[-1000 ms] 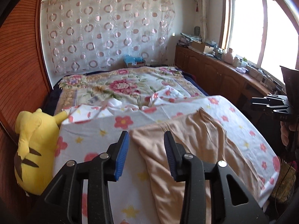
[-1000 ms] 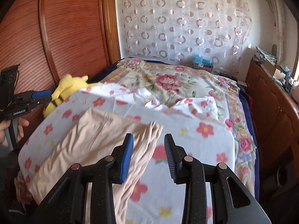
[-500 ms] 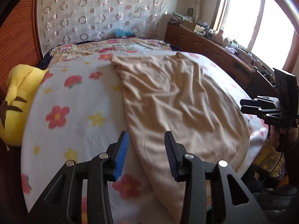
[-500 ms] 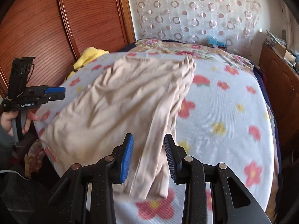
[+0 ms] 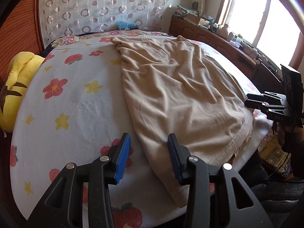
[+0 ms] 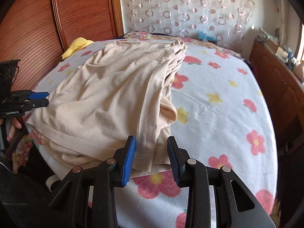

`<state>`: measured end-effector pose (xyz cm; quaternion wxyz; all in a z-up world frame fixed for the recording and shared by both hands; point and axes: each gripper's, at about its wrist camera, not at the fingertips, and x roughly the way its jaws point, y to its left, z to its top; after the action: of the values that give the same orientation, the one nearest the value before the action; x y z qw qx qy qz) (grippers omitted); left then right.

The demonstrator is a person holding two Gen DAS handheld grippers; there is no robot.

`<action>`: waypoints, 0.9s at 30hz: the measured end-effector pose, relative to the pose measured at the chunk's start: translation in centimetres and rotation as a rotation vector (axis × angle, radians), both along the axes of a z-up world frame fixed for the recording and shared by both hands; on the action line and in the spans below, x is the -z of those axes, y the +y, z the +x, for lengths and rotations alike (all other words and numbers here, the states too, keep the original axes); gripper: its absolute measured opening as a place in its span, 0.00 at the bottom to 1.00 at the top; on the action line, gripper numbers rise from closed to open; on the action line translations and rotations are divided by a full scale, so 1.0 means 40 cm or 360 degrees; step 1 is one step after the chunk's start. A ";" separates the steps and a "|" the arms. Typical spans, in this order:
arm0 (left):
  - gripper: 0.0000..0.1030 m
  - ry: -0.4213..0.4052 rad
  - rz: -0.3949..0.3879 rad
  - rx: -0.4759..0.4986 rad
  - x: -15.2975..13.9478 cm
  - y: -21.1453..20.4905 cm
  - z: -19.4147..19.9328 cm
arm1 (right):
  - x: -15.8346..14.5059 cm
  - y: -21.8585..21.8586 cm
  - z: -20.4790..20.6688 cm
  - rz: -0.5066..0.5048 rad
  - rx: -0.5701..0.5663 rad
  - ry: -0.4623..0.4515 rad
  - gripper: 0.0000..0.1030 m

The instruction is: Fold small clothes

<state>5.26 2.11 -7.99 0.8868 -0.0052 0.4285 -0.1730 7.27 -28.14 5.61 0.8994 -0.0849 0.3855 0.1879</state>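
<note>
A beige garment (image 5: 176, 95) lies spread lengthwise on the flowered white blanket (image 5: 72, 104) on the bed, wrinkled, with its hem at the near edge. My left gripper (image 5: 149, 142) hovers open over the garment's near left corner; cloth shows between the jaws, but the pads are apart from it. In the right wrist view the garment (image 6: 106, 98) has a folded-over right side. My right gripper (image 6: 151, 144) is open just above its near right corner. Each gripper also appears in the other's view: the right gripper (image 5: 266, 104) and the left gripper (image 6: 38, 98), both at the bed's near edge.
A yellow plush toy (image 5: 15, 87) lies at the bed's left side against a wooden wardrobe (image 6: 38, 28). A wooden cabinet (image 5: 218, 38) with clutter runs under the window on the right. A blue box (image 5: 125, 25) sits at the bed's far end.
Both grippers have come down and tilted toward the garment's near hem. The garment now fills more of each view. The jaws stay about as wide as before.
</note>
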 end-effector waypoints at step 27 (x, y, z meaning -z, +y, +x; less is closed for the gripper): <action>0.41 0.0047 -0.0103 -0.0003 -0.003 0.019 -0.036 | 0.045 -0.032 -0.069 0.0155 -0.0148 0.0033 0.09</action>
<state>3.82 2.88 -7.87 0.8800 -0.0368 0.4356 -0.1857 4.50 -29.44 3.82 0.8887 -0.0569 0.3808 0.2490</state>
